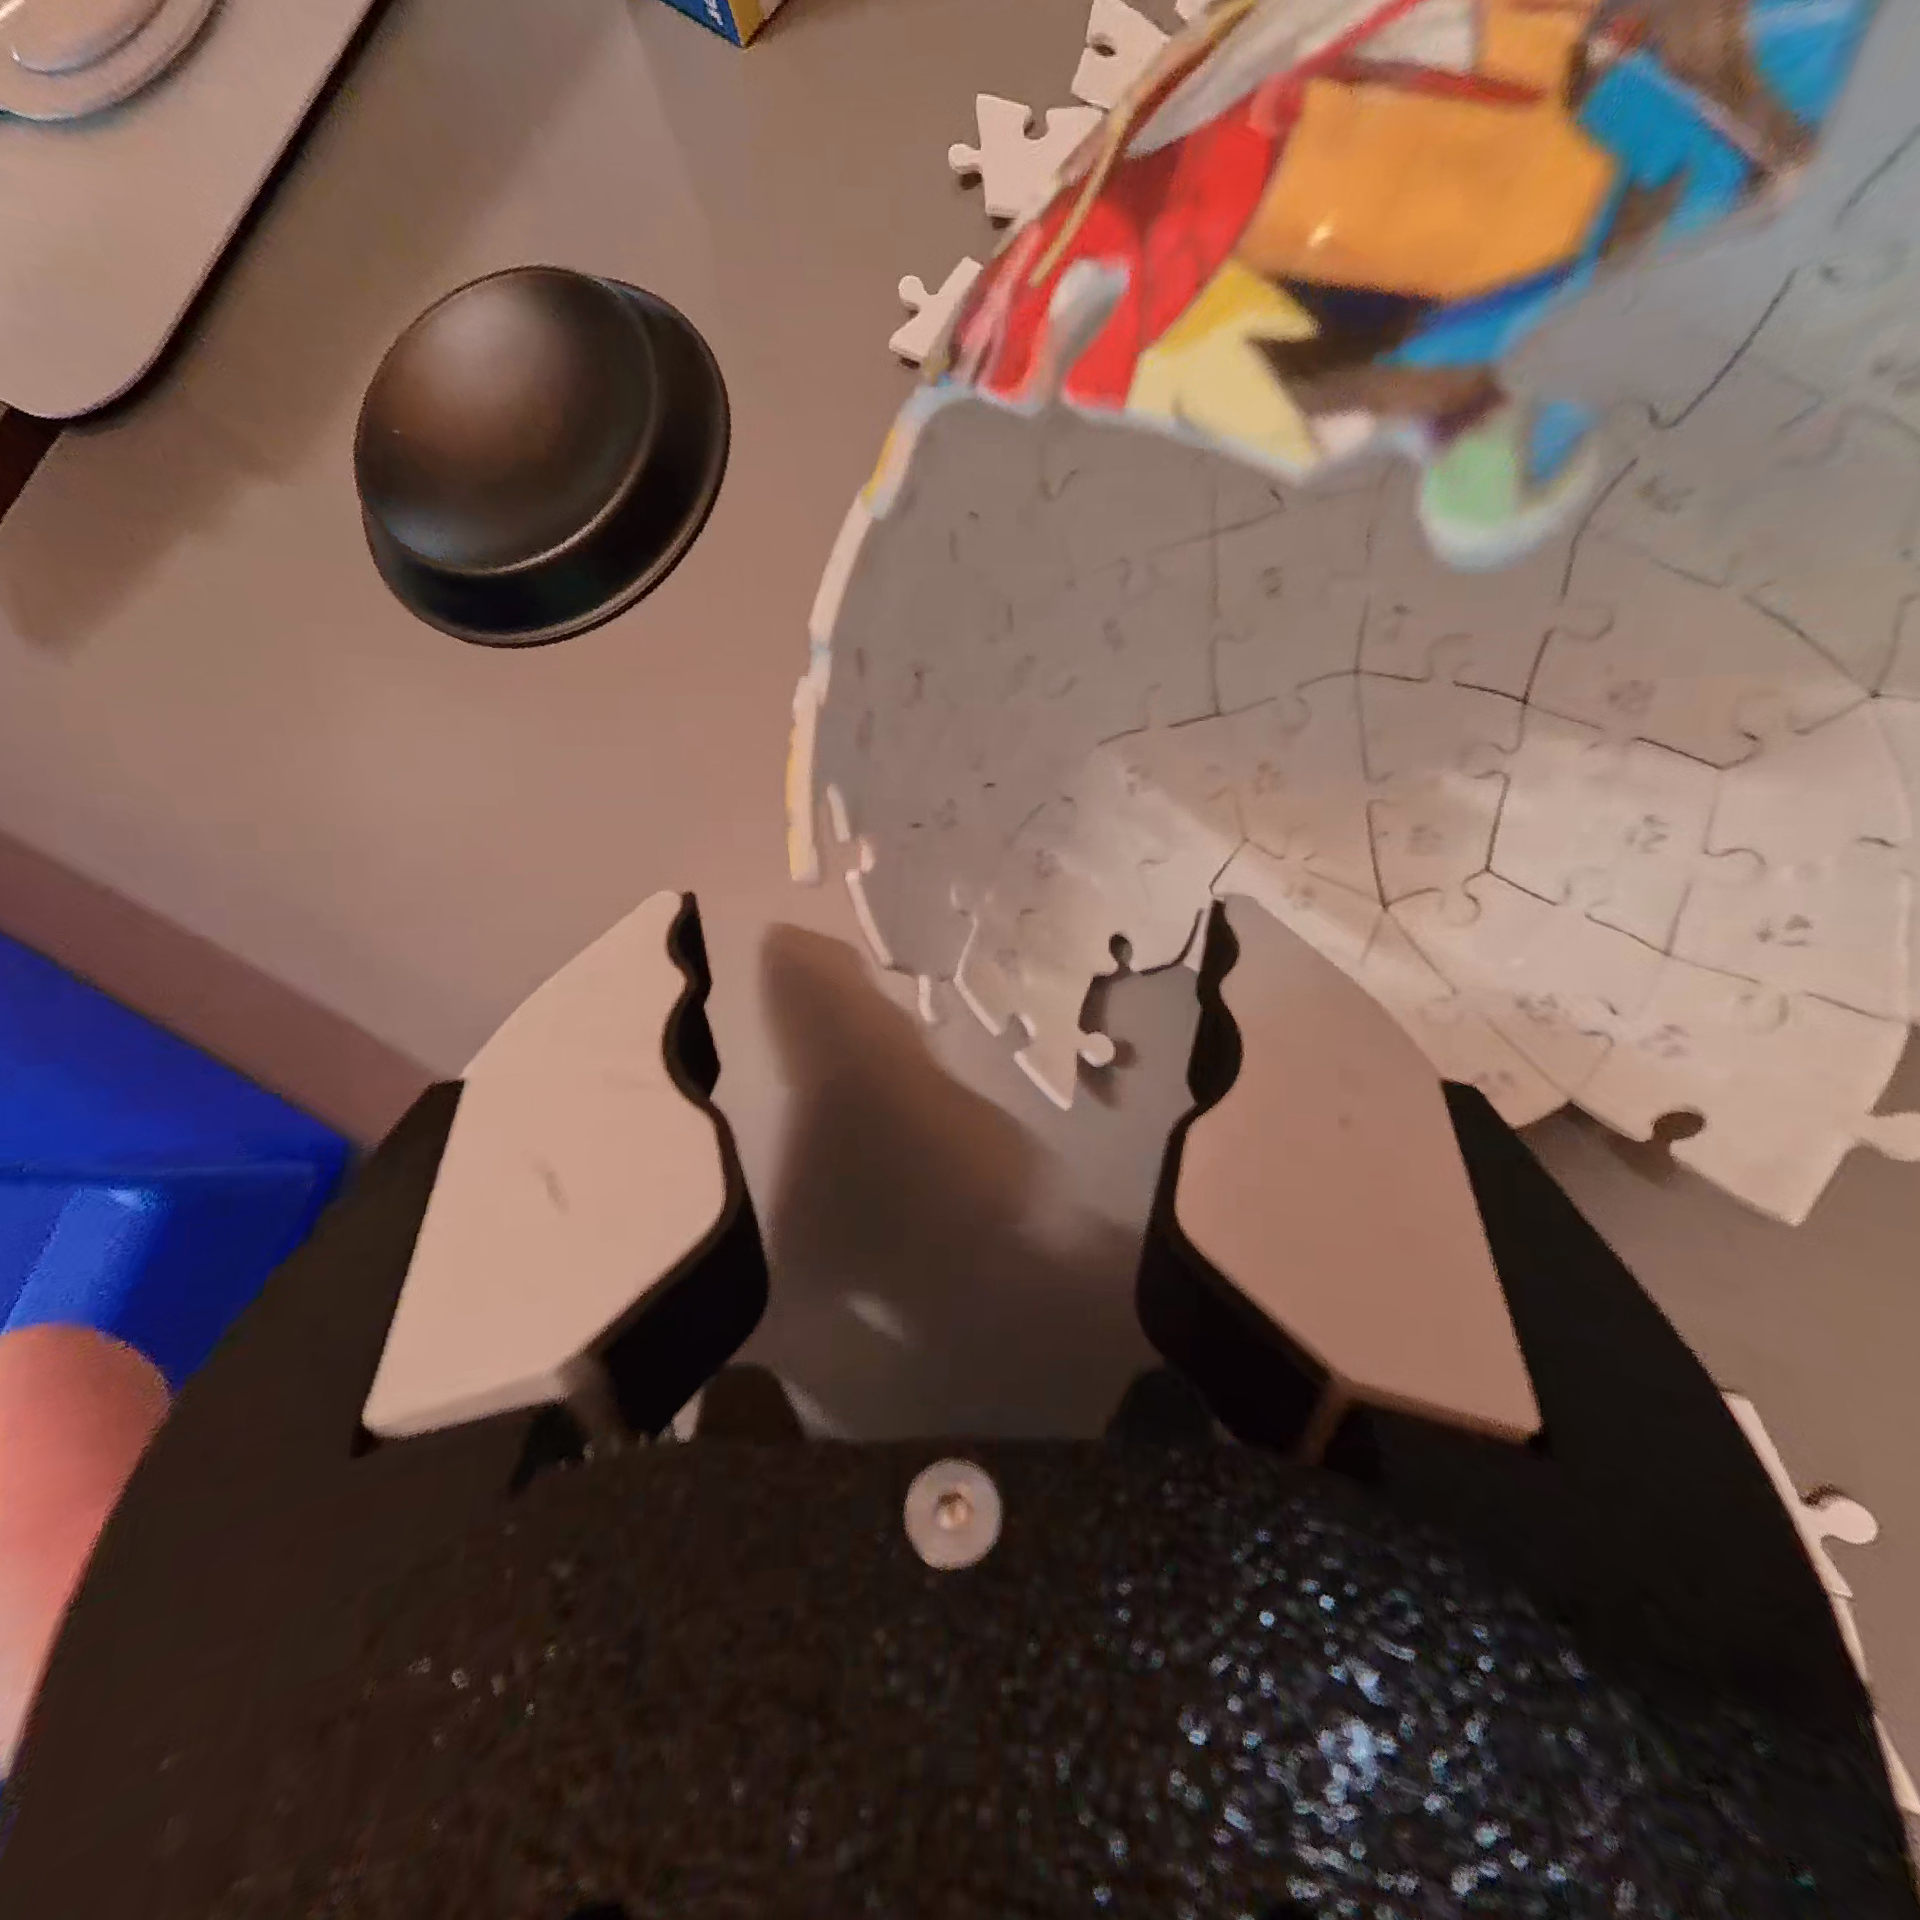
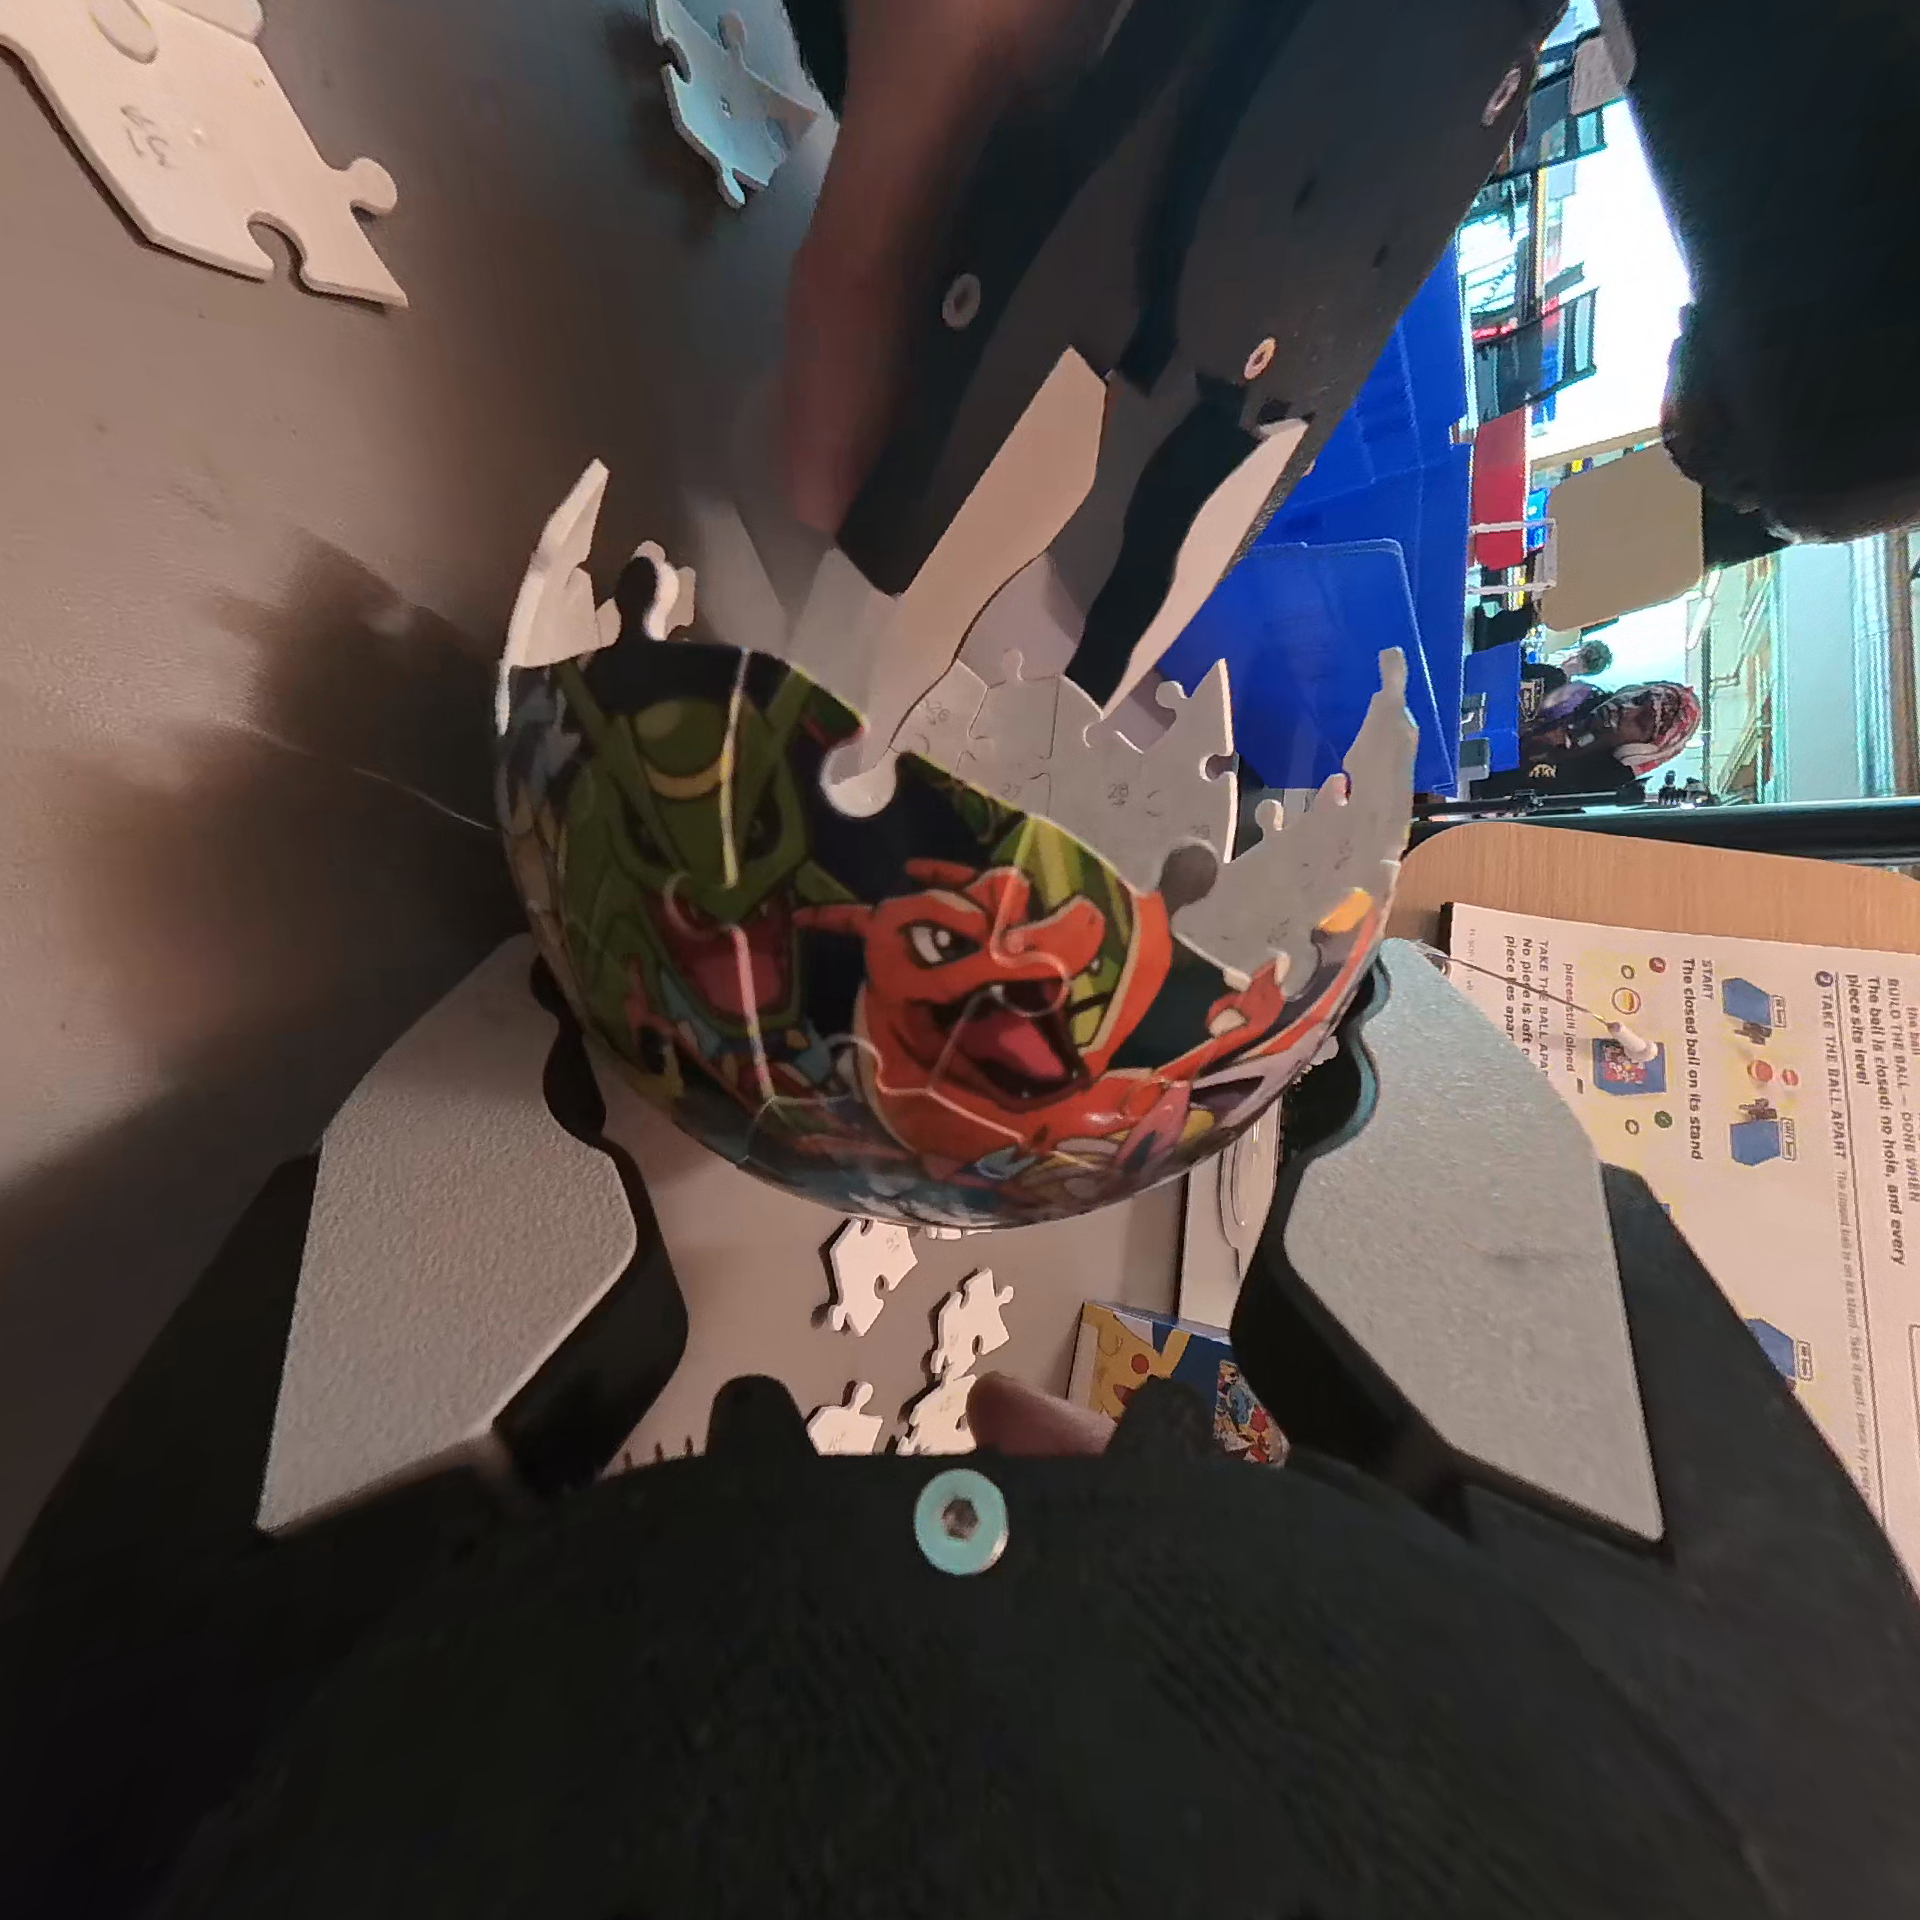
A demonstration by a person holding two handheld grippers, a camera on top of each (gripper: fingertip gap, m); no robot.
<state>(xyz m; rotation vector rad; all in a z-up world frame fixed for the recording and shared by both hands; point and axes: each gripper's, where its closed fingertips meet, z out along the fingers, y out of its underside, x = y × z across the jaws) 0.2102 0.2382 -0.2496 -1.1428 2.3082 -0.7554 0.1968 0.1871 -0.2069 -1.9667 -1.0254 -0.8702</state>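
- Right wrist view: my right gripper (image 2: 956, 1023) has its fingers spread wide around the half-built puzzle ball (image 2: 914, 935), one pad at each flank of the shell. The pads look pressed to its printed sides, so I am gripping it.
- The ball is an open bowl of curved pieces, bright cartoon creatures outside, plain grey-white inside, its rim jagged with tabs and notches.
- My left gripper (image 2: 997, 686) comes in from above in this view, fingertips reaching down at the broken rim on the far side.
- In the left wrist view, my left gripper (image 1: 951, 935) has its fingers parted, with nothing between them. One fingertip (image 1: 1216, 935) touches or nearly touches the edge of the shell (image 1: 1351, 779); I cannot tell which. The other fingertip hangs over bare table.
- A black domed stand (image 1: 540, 452) sits on the grey table (image 1: 312, 779), well apart from the ball, to the side of my left fingers.
- Loose white puzzle pieces (image 2: 914, 1320) lie on the table beneath the ball; a larger joined piece (image 2: 208, 135) lies farther off.
- A printed instruction sheet (image 2: 1714, 1122) lies beside my right finger, on a wooden surface.
- A small blue and yellow box (image 2: 1164, 1371) rests near the loose pieces.
- A blue bin (image 1: 125, 1164) stands past the table edge.
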